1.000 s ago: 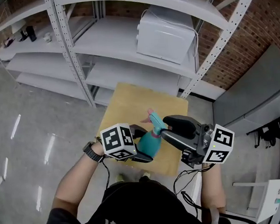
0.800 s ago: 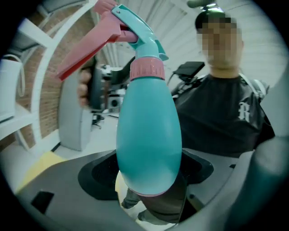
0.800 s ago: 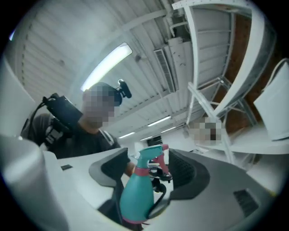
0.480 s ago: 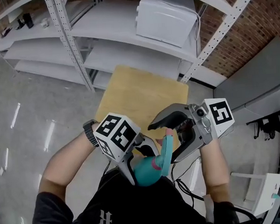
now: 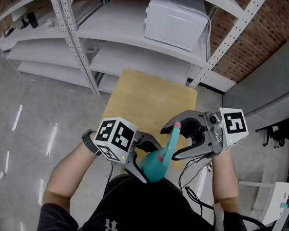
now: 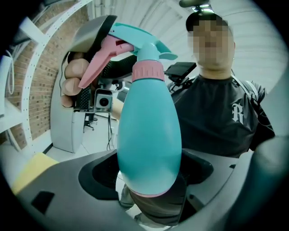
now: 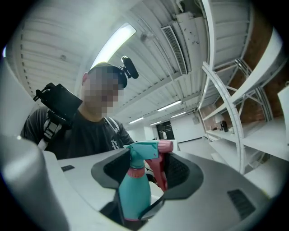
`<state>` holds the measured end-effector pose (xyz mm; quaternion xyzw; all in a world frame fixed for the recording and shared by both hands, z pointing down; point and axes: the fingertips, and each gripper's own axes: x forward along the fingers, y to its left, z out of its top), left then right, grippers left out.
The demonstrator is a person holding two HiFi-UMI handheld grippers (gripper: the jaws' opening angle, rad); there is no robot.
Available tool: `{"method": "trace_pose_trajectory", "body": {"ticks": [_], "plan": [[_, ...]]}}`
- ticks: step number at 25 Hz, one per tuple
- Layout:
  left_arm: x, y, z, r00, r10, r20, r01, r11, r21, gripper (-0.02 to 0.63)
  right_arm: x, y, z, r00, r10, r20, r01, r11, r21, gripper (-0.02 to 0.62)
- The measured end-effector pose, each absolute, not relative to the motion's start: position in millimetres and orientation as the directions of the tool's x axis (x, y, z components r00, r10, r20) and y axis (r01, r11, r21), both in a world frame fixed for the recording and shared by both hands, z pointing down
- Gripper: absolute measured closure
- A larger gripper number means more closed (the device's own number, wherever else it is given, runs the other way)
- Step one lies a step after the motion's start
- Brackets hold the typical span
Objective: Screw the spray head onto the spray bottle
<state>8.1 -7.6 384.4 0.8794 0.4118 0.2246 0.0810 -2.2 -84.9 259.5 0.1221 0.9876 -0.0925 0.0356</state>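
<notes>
I'm holding the bottle (image 5: 155, 166) in the air, on my side of the counter (image 5: 143, 95), tilted so the head (image 5: 171, 138) on its neck is pointing toward my right. My left claw (image 5: 146, 160) is clamping the bottle's belly, probably to stop it turning. My right claw (image 5: 179, 137), reaching in level from the right, is closing around the head, its pads apparently not yet pressing.

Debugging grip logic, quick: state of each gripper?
Left gripper: closed on bottle.
Right gripper: open, closing around spray head, not pressing yet.
</notes>
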Motion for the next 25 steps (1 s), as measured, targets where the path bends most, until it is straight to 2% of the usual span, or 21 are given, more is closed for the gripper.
{"method": "trace_pose_trajectory", "body": {"ticks": [9, 15, 18, 21, 25], "plan": [[11.2, -13.9, 396.2, 0.579, 0.729, 0.365, 0.631, -0.684, 0.365, 0.213, 4.0, -94.8, 274.5, -0.988, 0.127, -0.082, 0.144, 0.958, -0.247, 0.367], [-3.8, 3.3, 396.7, 0.575, 0.766, 0.287, 0.674, -0.642, 0.366, 0.212, -11.1, -81.3, 274.5, -0.987, 0.1, -0.127, 0.125, 0.969, -0.211, 0.367], [-16.2, 10.6, 406.9, 0.637, 0.725, 0.263, 0.653, -0.688, 0.317, 0.212, -16.5, -66.8, 280.2, -0.987, -0.009, -0.158, 0.023, 0.98, -0.199, 0.364], [-13.1, 8.2, 424.3, 0.709, 0.634, 0.309, 0.569, -0.773, 0.282, 0.212, 0.5, -65.3, 292.0, -0.968, -0.157, -0.197, -0.101, 0.959, -0.265, 0.364], [0.7, 28.6, 435.5, 0.748, 0.567, 0.345, 0.509, -0.823, 0.251, 0.212, 20.5, -41.1, 301.5, -0.951, -0.257, -0.174, -0.197, 0.932, -0.304, 0.364]]}}
